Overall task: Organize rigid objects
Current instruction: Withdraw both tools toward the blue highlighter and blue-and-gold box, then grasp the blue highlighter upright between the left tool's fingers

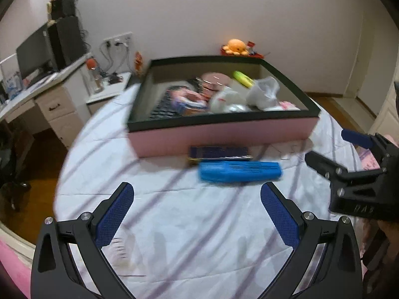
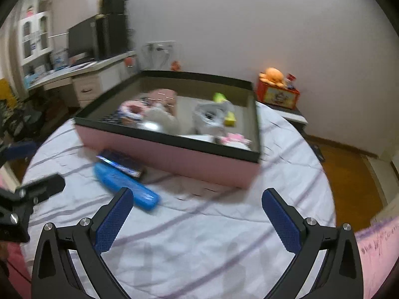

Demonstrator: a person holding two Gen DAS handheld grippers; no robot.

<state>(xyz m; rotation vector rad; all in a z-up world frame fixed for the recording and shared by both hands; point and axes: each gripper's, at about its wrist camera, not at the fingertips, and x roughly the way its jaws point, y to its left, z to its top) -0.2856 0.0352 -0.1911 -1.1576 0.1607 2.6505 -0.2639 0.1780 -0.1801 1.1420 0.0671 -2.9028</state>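
My left gripper (image 1: 197, 194) jaws spread, my right gripper (image 2: 197, 199) jaws spread, both empty, blue case (image 1: 240, 172) on bed (image 1: 187, 224), beside pink box (image 1: 224, 137)

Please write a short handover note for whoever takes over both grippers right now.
Left gripper: jaws open, empty, above the striped sheet.
Right gripper: jaws wide open, empty, also over the sheet.
Things: the blue case and the dark flat box lie on the sheet, in front of the pink tray.
Done: the tray already holds several items; the frames are too blurred to name most.
Left: the case and the box are still outside the tray; probably pick up the case first, as it is nearest.
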